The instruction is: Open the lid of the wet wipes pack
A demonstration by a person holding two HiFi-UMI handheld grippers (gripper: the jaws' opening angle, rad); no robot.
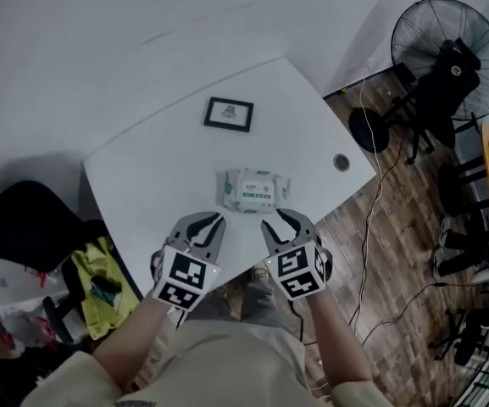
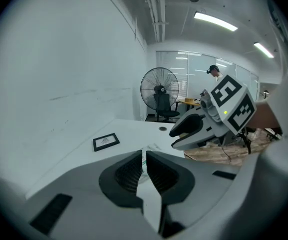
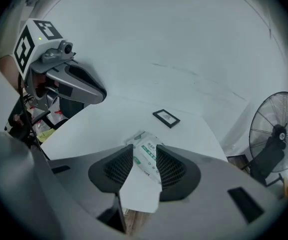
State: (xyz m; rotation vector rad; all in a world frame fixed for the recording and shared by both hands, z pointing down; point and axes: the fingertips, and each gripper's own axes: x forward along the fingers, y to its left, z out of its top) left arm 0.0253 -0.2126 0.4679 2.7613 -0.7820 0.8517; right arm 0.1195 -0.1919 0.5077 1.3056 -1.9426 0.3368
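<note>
The wet wipes pack (image 1: 255, 190) is white with green print and lies flat on the white table (image 1: 159, 168), lid down. Both grippers hover at the table's near edge, just short of the pack. My left gripper (image 1: 213, 220) sits to the pack's near left; its jaws are nearly touching with nothing between them (image 2: 144, 154). To the pack's near right, my right gripper (image 1: 282, 219) has its jaws apart (image 3: 144, 151), and the pack (image 3: 144, 144) shows through the gap, a short way beyond the tips. Neither gripper touches the pack.
A small black-framed picture (image 1: 229, 114) lies beyond the pack. There is a round cable hole (image 1: 341, 162) near the table's right edge. A standing fan (image 1: 452, 58) and cables are on the wood floor to the right. A black chair (image 1: 15, 219) and a yellow bag (image 1: 100, 278) are on the left.
</note>
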